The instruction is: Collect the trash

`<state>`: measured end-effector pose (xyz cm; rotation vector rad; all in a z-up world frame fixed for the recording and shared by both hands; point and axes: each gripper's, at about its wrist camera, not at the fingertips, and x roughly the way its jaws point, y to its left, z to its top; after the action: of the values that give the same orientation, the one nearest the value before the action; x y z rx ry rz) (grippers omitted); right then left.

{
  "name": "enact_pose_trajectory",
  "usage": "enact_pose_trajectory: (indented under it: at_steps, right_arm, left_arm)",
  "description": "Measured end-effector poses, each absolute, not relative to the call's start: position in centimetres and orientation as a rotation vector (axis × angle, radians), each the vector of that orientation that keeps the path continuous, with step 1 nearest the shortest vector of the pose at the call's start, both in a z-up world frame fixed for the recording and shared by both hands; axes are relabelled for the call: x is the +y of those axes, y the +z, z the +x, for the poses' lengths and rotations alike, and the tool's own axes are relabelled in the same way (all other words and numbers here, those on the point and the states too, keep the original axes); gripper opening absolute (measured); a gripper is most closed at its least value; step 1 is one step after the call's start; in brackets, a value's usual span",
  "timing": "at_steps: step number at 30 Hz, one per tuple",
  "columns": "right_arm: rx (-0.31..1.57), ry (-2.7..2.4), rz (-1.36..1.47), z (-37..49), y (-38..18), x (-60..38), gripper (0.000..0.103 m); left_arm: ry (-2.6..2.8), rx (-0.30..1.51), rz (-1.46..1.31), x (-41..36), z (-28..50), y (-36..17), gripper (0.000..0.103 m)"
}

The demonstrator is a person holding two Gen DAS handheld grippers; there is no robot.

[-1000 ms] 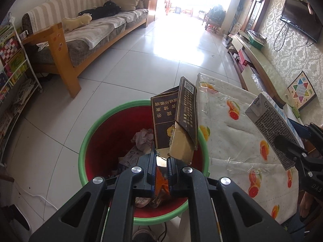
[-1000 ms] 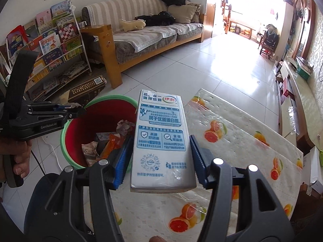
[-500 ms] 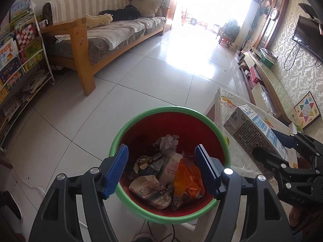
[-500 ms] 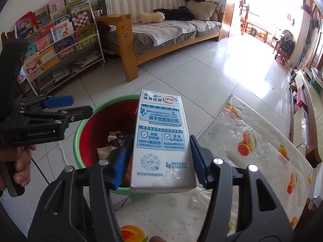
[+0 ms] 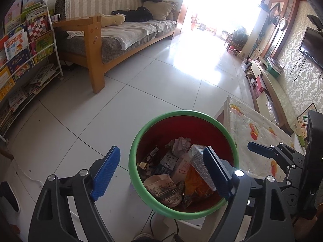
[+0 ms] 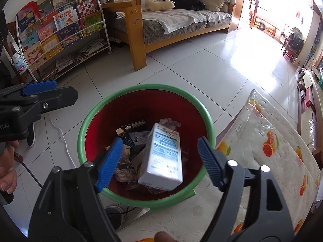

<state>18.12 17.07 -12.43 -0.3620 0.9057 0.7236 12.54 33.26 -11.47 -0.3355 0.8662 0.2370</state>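
Observation:
A bin with a green rim (image 5: 181, 113) (image 6: 145, 87) and red inside stands on the floor, holding crumpled paper, a paper cup (image 5: 163, 189), an orange wrapper and boxes. My left gripper (image 5: 161, 172) hangs over its left rim, jaws opening, nothing between them. My right gripper (image 6: 159, 161) is above the bin, jaws opening too. The white and blue milk carton (image 6: 162, 157) (image 5: 198, 162) is between its pads but free of them, blurred, dropping into the bin. Each gripper shows in the other's view: the right gripper (image 5: 278, 155) and the left gripper (image 6: 38, 94).
A low table with an orange-print cloth (image 5: 254, 129) (image 6: 266, 139) touches the bin's right side. A wooden sofa (image 5: 121, 36) and a book rack (image 6: 60, 30) stand across the tiled floor. A white cable (image 6: 60, 135) runs past the bin. A hand (image 6: 6, 171) holds the left gripper.
The left gripper let go of the dark box, which fell into the bin, and opened wide. The right gripper moved over the bin and released the milk carton.

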Motion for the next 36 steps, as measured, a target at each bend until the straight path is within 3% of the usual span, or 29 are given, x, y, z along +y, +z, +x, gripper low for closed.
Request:
enact_pose_trajectory:
  at_steps: [2,4,10,26,36]
  right_arm:
    - [0.882,0.713,-0.368,17.8,-11.9,16.8,0.093]
    - [0.862,0.689,-0.374,17.7,-11.3,16.3,0.097]
    - [0.822,0.617,-0.323,17.4,-9.0,12.8,0.098]
    - [0.725,0.354,-0.134,14.2,-2.8,-4.8,0.098]
    - [0.622,0.249,-0.059,10.7,0.9,-13.1,0.098]
  left_arm:
    - [0.233,0.862,-0.334,33.1,12.5,-11.4,0.085]
    - [0.226,0.858,-0.33,32.8,12.4,-11.2,0.088]
    - [0.193,0.82,-0.305,30.1,12.5,-9.4,0.095]
    - [0.057,0.757,-0.169,14.8,12.3,-4.3,0.095]
    - [0.018,0.621,-0.056,7.0,10.2,-0.4,0.095]
